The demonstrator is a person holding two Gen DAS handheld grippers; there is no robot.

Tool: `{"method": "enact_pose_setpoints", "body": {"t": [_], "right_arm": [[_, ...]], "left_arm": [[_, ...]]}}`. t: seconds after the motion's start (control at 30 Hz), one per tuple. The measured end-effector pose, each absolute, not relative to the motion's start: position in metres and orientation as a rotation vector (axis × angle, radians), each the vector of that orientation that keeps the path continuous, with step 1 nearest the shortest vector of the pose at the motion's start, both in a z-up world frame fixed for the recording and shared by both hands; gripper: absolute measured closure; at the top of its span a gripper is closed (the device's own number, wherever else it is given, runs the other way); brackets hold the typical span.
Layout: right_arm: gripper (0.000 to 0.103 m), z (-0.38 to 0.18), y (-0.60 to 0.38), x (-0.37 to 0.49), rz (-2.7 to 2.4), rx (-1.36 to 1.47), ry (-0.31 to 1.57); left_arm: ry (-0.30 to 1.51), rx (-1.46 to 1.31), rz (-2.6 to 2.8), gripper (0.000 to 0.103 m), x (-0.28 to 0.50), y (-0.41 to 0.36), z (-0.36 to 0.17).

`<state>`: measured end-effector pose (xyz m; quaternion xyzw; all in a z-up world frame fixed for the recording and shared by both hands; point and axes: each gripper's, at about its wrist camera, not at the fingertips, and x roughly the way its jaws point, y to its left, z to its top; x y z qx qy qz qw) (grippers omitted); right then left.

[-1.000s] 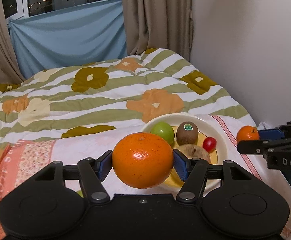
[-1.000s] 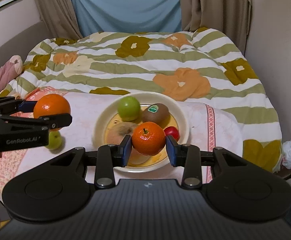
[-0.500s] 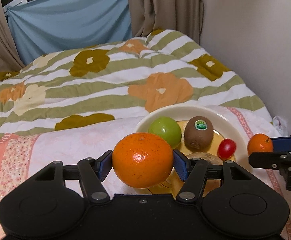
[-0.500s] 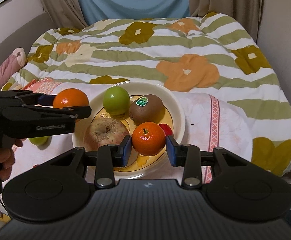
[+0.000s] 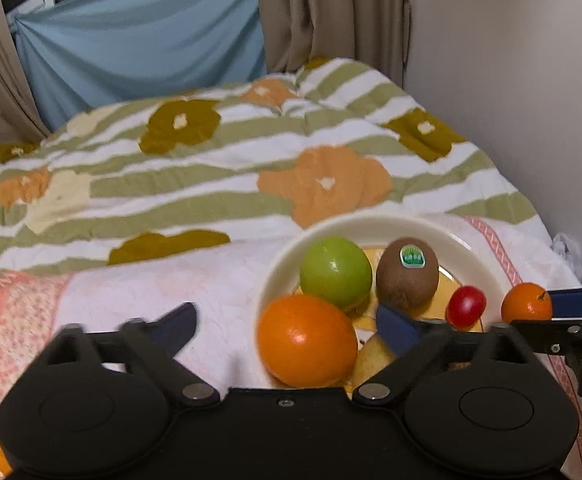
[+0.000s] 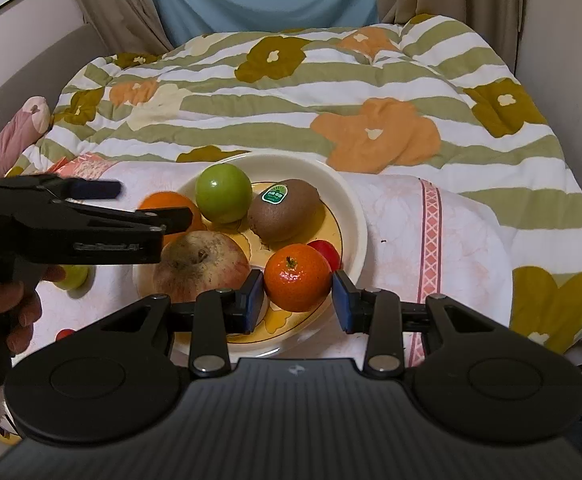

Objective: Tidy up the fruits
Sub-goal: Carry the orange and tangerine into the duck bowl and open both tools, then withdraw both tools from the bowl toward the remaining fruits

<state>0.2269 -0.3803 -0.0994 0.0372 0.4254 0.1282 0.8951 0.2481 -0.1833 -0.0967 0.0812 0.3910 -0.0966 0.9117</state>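
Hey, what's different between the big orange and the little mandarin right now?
The orange is much larger than the mandarin. The orange sits by the plate's left rim, the mandarin at its near right. The left gripper gapes wide; the right gripper barely clears the mandarin. Both are orange and round.

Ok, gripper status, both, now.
Left gripper: open, the big orange released at the plate's edge.
Right gripper: open, the small mandarin between its pads, not clamped.
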Motion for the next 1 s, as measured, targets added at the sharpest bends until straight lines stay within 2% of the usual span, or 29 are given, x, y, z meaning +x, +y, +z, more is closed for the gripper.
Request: {"method": "enact_pose_setpoints", "body": {"t": [0.73,0.83,0.87,0.9,1.0], "right_arm": [[0.049,-0.127,-0.359,0.240,0.373,-0.115,0.885],[0.029,-0.127,-0.356,0.239,0.327,-0.146,0.885],[0.015,-0.126,-0.356,0.239,0.291,-0.152,0.885],[0.005,-0.124,-0.358,0.237,0.271,-0.144,0.877],[0.003,-0.117,-0.365,0.231,0.277,-0.084,0.862]], "left_arm": [[0.854,0.085,-0.144,0.003,0.199,-0.150,-0.084],[0.850,0.089,-0.126,0.003,0.199,-0.150,-0.084],[0.848,0.088,-0.115,0.003,0.199,-0.149,-0.084],[0.846,0.085,-0.108,0.003,0.198,-0.148,-0.083],[0.835,0.074,-0.103,0.003,0.196,-0.147,-0.078]]}}
